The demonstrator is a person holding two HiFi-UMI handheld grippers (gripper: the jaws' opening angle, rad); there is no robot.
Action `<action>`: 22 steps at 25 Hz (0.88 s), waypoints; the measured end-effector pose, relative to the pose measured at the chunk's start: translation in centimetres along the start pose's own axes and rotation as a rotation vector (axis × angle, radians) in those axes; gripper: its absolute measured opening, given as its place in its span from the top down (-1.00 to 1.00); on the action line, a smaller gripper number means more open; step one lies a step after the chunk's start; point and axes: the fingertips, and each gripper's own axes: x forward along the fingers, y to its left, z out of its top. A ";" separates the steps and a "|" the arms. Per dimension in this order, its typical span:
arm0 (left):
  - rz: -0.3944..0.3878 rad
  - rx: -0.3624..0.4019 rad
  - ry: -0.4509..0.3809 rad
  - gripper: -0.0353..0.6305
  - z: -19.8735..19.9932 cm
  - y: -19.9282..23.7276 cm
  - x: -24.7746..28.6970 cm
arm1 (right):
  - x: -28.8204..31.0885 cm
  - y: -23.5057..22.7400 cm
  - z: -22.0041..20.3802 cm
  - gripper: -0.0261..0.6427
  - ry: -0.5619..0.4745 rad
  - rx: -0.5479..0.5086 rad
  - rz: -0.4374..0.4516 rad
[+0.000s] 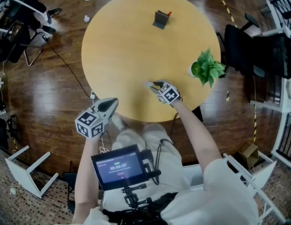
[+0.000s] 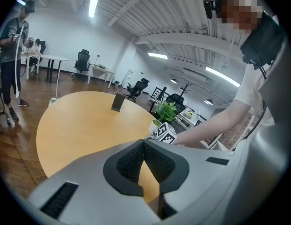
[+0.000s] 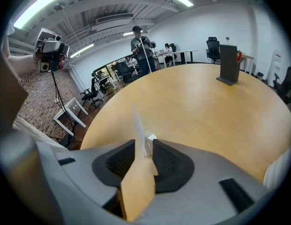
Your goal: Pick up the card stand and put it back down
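- The right gripper is clenched on the card stand, a thin clear sheet that rises upright between the two dark pads, with a small white piece at its foot.
- In the head view, this gripper points down at the near right part of the round wooden table, and the stand sits at its tip, low over the tabletop. I cannot tell whether the stand touches the wood.
- The left gripper is closed with nothing in it, its pad tips meeting. It hangs off the table's near edge, well apart from the stand.
- A white pot holding a leafy green plant stands at the table's right edge, near the right gripper.
- A dark upright holder stands at the far side of the table.
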 end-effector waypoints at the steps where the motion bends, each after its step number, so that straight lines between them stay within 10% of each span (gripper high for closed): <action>1: 0.005 -0.001 -0.002 0.91 0.0 0.0 -0.2 | 0.2 0.0 0.0 0.48 -0.001 -0.005 0.002; 22: 0.096 0.032 -0.014 0.91 1.0 -0.5 -2.8 | -1.4 0.3 3.2 0.83 -0.147 0.021 -0.002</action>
